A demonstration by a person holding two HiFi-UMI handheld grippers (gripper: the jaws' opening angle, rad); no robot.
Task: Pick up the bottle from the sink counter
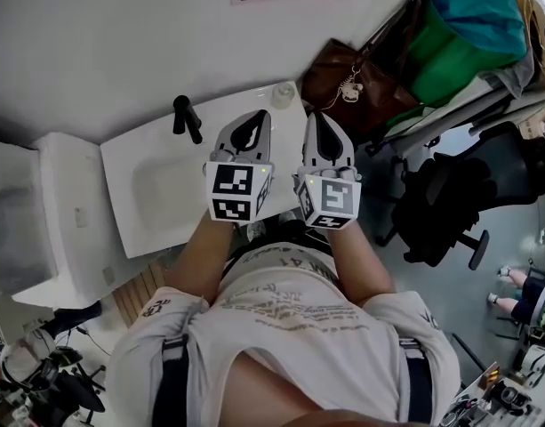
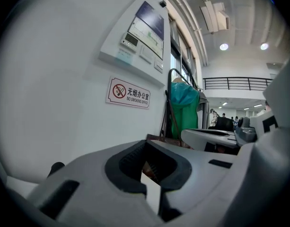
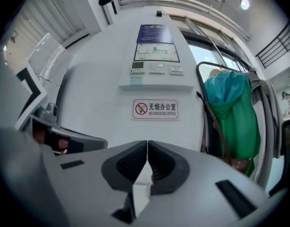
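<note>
Bottle [image 1: 284, 94]: small, pale, upright on the far right corner of the sink counter [image 1: 121, 205], near the wall and just beside a brown handbag [image 1: 343, 74]. Not yet gripped.

Both tongs hover over the counter's near edge. The left gripper [image 1: 252, 123] and right gripper [image 1: 321, 123] are each clenched tip to tip, with nothing between the jaws.

Risks, as judged:
- An approach with the jaws closed would push the bottle over or off the corner, towards the handbag.
- The corner leaves little room, so a jaw may strike the wall.
- The black faucet [image 1: 187, 118] stands near the left gripper's path.
</note>
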